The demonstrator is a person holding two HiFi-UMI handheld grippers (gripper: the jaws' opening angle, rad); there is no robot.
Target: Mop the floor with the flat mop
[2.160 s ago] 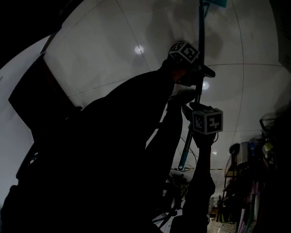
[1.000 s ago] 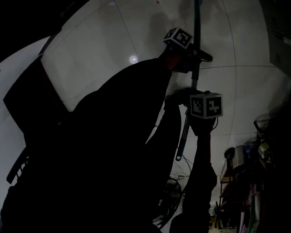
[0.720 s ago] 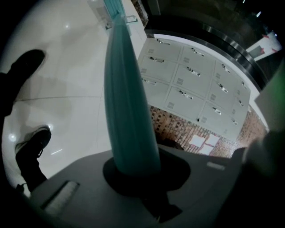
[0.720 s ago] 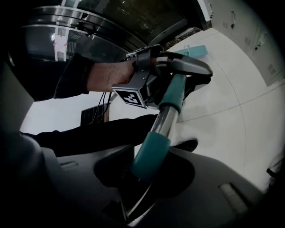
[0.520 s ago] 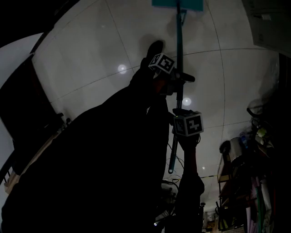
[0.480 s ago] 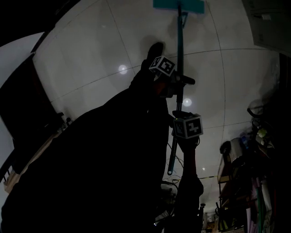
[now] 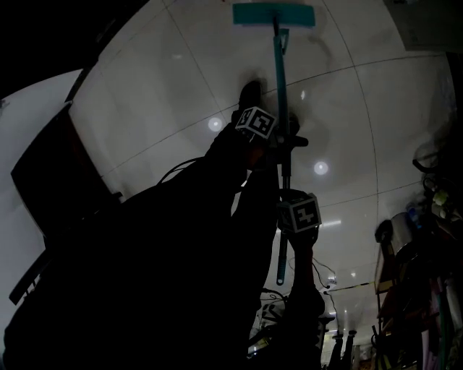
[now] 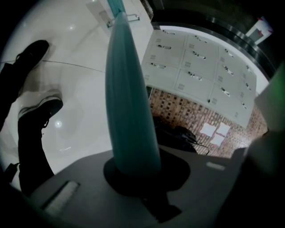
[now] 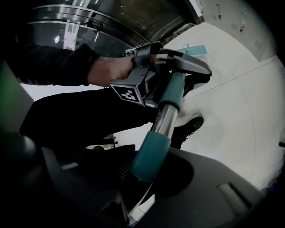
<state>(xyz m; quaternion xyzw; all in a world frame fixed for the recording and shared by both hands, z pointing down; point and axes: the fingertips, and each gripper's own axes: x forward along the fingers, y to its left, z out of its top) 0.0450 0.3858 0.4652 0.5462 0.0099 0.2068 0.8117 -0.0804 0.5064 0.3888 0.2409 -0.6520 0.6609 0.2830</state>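
Teal-headed flat mop [image 7: 273,14], one in number, lies with its rectangular pad flat on the glossy white tiled floor [image 7: 145,87] at the top of the head view. The pad's long axis runs crosswise to the single teal-and-metal handle pole [image 7: 279,72]. The pole's long axis runs almost straight down the picture, pad end pointing away from the person and free end [image 7: 280,278] pointing back toward the body. Two grippers hold this pole, each carrying one marker cube. The left gripper [image 7: 283,141] sits higher on the pole, nearer the pad, and the left gripper view shows its jaws closed round the teal shaft [image 8: 129,102]. The right gripper [image 7: 286,196] sits lower, close to the free end, and the right gripper view shows its jaws clamped on the teal end grip [image 9: 149,156], with a bare metal section [image 9: 166,121] just above. Two dark shoes [image 8: 31,53] stand on the floor beside the pole. One bank of white locker doors [image 8: 200,80] stands behind it.
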